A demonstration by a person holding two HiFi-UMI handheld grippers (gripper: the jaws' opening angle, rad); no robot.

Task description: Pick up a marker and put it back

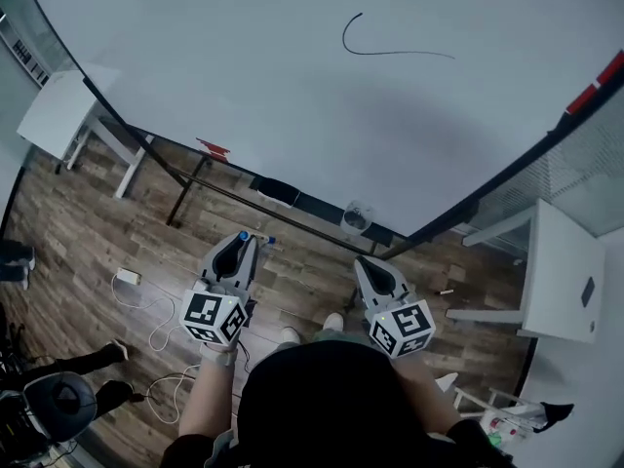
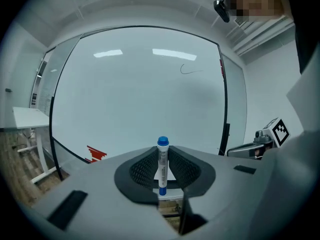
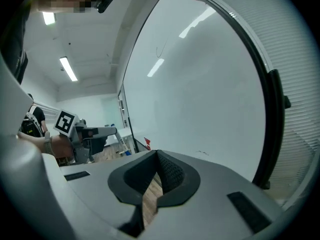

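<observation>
In the left gripper view, we are finding the print on the marker [image 2: 162, 163] too small to read, and the pads [image 2: 146, 169] are covering the sides of its barrel. In the head view, the marker is showing only as blue specks at the tip of the left gripper [image 1: 252, 238]. The whiteboard [image 1: 292, 86] is running off the upper edge. On its ledge [image 1: 312, 206], a dark object [image 1: 278, 191] and a pale rounded object [image 1: 357, 217] are appearing too small for us to identify. The person's head [image 1: 322, 398] is blocking most of the body beneath it.

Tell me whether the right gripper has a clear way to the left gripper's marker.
Probably yes: the right gripper is empty, jaws together, and only air separates it from the marker clamped in the left gripper. It must open first.
</observation>
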